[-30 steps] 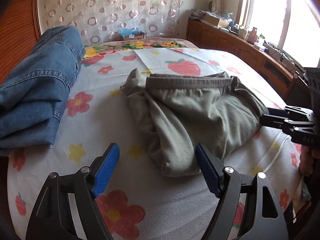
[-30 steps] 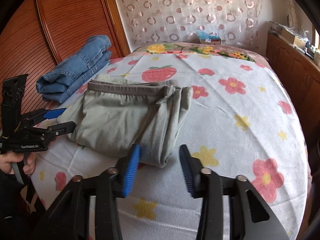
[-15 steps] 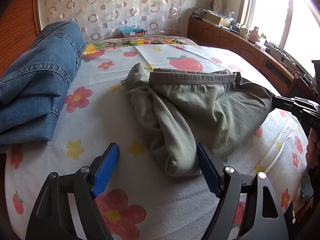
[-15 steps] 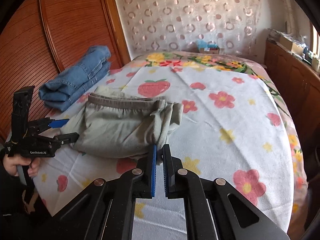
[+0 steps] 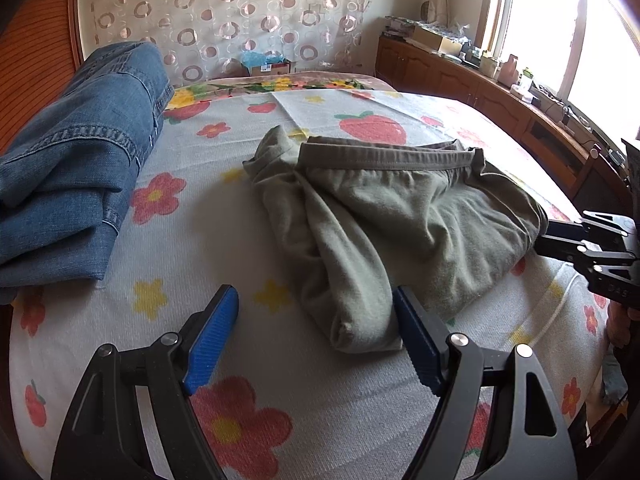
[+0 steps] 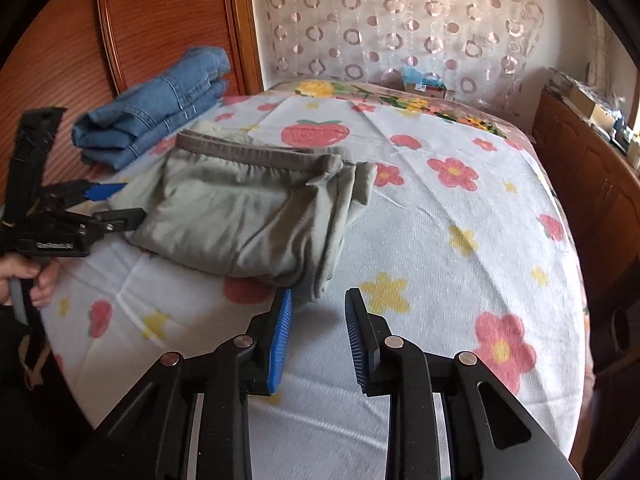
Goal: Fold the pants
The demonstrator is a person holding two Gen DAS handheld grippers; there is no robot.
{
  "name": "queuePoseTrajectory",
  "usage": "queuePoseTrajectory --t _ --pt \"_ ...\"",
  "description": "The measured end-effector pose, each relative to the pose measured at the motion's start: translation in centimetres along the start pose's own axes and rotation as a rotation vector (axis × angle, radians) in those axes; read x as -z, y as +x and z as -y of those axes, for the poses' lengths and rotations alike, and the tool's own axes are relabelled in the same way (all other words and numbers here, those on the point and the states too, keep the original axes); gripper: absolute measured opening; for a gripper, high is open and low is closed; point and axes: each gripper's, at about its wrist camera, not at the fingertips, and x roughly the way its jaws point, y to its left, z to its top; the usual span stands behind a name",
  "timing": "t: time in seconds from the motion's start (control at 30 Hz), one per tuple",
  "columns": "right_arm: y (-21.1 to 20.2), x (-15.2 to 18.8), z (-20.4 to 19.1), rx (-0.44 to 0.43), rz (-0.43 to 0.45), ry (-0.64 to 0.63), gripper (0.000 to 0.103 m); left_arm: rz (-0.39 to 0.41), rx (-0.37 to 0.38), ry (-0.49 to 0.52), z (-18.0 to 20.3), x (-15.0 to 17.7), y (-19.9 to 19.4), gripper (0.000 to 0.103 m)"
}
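Both hand-held grippers (image 5: 316,336) (image 6: 318,336) gape empty, right jaws opening, beside green pants (image 5: 400,224); folded jeans (image 5: 80,176) lie left.

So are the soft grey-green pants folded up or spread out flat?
Folded. The grey-green pants lie in a thick, layered bundle on the flowery bedsheet, waistband across the top, a bit lumpy.

The pants (image 5: 400,216) at mid-frame are soft, matt grey-green knit cloth with a ribbed waistband. At the left, the folded jeans (image 5: 76,176) are coarse blue denim with pale stitched seams. The bedsheet (image 5: 224,216) beneath is a matt, nubbly woven cloth printed with flowers. Each gripper frame is matt black plastic with silver metal pins; the left gripper (image 5: 316,340) and right gripper (image 6: 318,332) carry ridged blue pads. The wardrobe (image 6: 132,24) at the upper left is glossy ribbed wood
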Motion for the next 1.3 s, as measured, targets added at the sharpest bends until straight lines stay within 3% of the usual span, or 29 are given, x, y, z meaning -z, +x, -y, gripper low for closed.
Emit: queuePoseTrajectory --t 0.1,0.17,0.23,0.3,0.4,0.57,0.77,0.87,0.97,1.1,1.3 --pt "0.8 -0.4 -0.8 0.040 -0.005 -0.064 0.027 0.000 0.000 0.000 0.0 0.0 0.0 0.079" --pt "1.1 -0.4 -1.2 0.025 -0.002 -0.088 0.014 0.000 0.001 -0.001 0.0 0.0 0.0 0.079" --pt "1.1 -0.5 -1.2 0.028 -0.006 -0.106 0.006 0.000 0.000 0.000 0.0 0.0 0.0 0.079" --pt "0.0 -0.9 -0.8 0.076 0.048 -0.112 0.005 0.000 0.000 0.000 0.0 0.0 0.0 0.079" --pt "-1.5 -1.3 0.1 0.070 0.112 -0.052 0.005 0.000 -0.001 0.001 0.0 0.0 0.0 0.080" --pt "-0.2 -0.4 -0.4 0.049 0.032 -0.048 0.005 0.002 0.001 -0.002 0.0 0.1 0.1 0.080" --pt "-1.3 0.3 0.9 0.044 0.040 0.026 0.016 0.005 0.002 -0.006 -0.1 0.1 0.0 0.080" --pt "-2.1 0.2 1.1 0.018 0.063 0.060 0.035 0.011 0.010 -0.006 -0.3 0.1 -0.3 0.080" --pt "-2.5 0.0 0.7 -0.009 0.077 0.062 0.038 0.026 0.040 -0.009 -0.4 0.2 -1.1 0.079" --pt "-1.5 -0.7 0.4 -0.015 0.062 0.059 0.039 0.043 0.088 -0.007 -0.5 -0.2 -1.8 0.072" --pt "0.8 -1.4 0.3 0.011 0.012 0.040 0.039 0.021 0.094 0.010 0.1 -1.0 -1.0 0.045"
